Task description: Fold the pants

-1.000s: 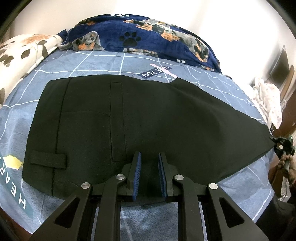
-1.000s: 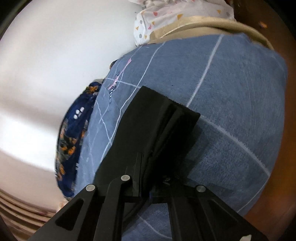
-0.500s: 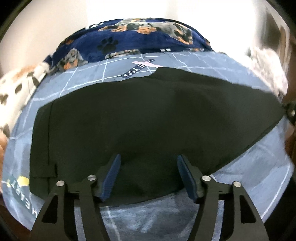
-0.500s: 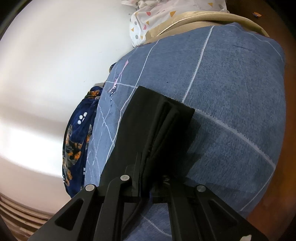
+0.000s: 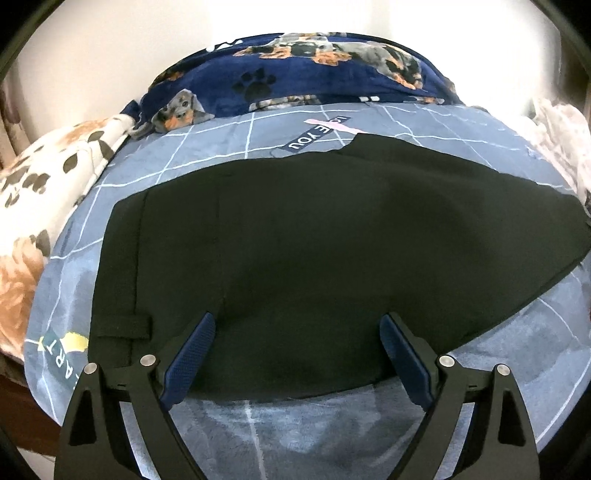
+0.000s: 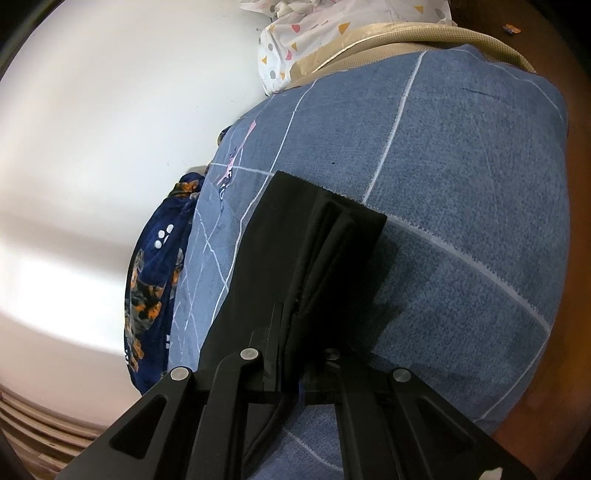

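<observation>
Black pants (image 5: 325, 251) laid flat across blue grid-patterned bed (image 5: 207, 147), filling centre of left wrist view; waistband and belt loop at lower left, leg tapering toward right edge. Already doubled leg over leg, judging by single outline. Left tongs (image 5: 297, 354) spread wide at bottom centre, blue pads (image 5: 190, 360) straddling near edge of cloth, gripping nothing; placed, by appearance, to take hold of that edge or to steady it. Right tongs (image 6: 295, 347) pressed together at bottom centre of right wrist view, pinching stacked layers of leg end, hem (image 6: 328, 195) projecting beyond toward centre. Grip at that end judged to keep layers aligned ahead of carrying hem toward waistband. Dog-print blanket (image 5: 314, 77) bunched along upper centre against wall, clear of garment. Spotted white cloth (image 6: 332, 33) at top of right view, well apart. Fold across length not yet made.
</observation>
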